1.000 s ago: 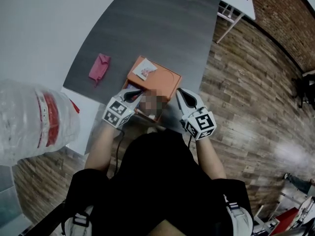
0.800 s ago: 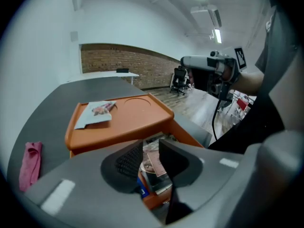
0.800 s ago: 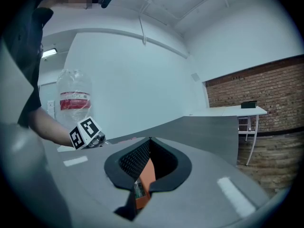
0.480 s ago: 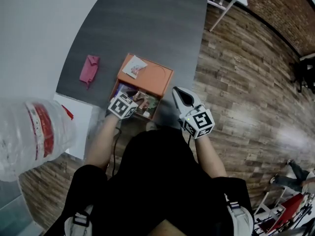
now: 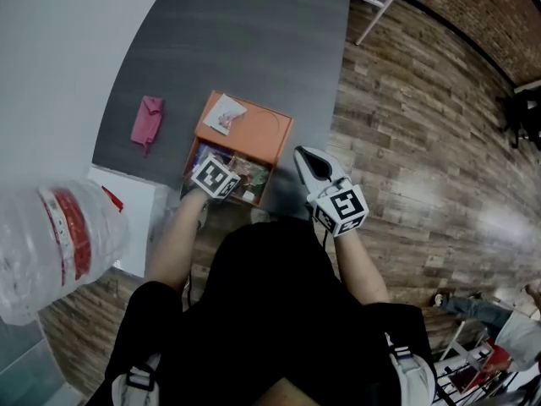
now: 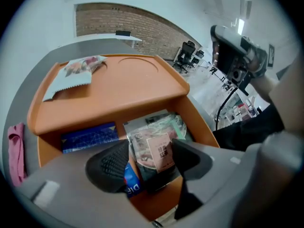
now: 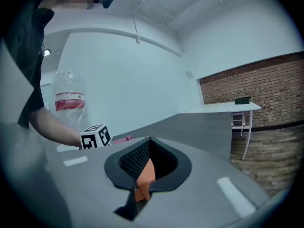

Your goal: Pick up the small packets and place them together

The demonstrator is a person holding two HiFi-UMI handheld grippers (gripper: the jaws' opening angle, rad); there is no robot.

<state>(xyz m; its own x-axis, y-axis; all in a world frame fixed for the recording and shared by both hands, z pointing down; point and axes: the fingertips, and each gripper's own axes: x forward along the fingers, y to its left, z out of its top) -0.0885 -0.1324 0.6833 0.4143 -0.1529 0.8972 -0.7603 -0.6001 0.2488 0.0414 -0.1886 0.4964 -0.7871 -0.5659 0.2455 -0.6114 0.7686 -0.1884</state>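
Small packets lie heaped in the open near part of an orange box, right under the left hand-held gripper. Its jaws stand apart and straddle the top one, a pinkish packet with a pale label. Whether the pads actually touch its edges I cannot tell, since the packet fills the gap from side to side. A blue packet with white letters peeks out below the left jaw, and another blue packet lies farther back, tucked under the edge of the orange lid. The lid covers the far part of the box, and one more packet, pale with a printed picture, rests flat near its far left corner.

The right hand-held gripper hangs just beside the box on the person's right with its jaws clenched, tips meeting — nothing is held, and only the orange of the box shows through the gap behind them.

The box sits on a dark grey counter. A pink cloth lies on it to the left, apart from the box. A large clear plastic bottle with a red label looms at the left edge of the head view. Farther off are a wooden floor, a white table and a brick wall.
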